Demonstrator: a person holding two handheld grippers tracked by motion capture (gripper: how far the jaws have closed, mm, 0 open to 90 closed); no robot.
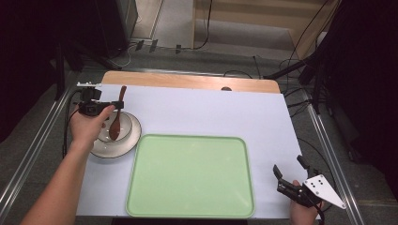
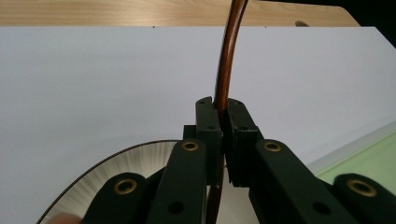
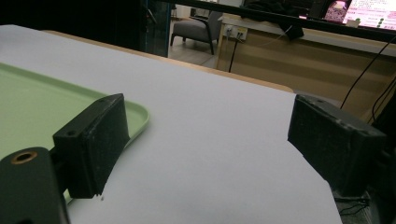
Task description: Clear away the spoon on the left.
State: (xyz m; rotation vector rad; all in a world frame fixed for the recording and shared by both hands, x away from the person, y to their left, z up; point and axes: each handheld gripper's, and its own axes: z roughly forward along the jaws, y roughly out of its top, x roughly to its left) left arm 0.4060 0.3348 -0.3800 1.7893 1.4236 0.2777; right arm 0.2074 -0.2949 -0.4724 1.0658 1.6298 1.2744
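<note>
White sheeting covers the wooden table (image 1: 197, 110): one green tray (image 1: 190, 176), one plate (image 1: 105, 149), one brown spoon (image 1: 116, 124) clamped by the left gripper (image 1: 115, 104); right gripper (image 1: 288, 166) gapes empty.

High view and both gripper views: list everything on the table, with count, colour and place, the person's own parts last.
Spoon: one, brown wooden, bowl end in the small bowl, handle up.
Bowl: one, white, on the plate.
Plate: one, white with dark rim, table's left.
Tray: one, pale green, centre front.
Table cover: one, white.
Left gripper: one, black, shut on the spoon's handle.
Right gripper: one, black, open, beside the tray's right edge.
</note>
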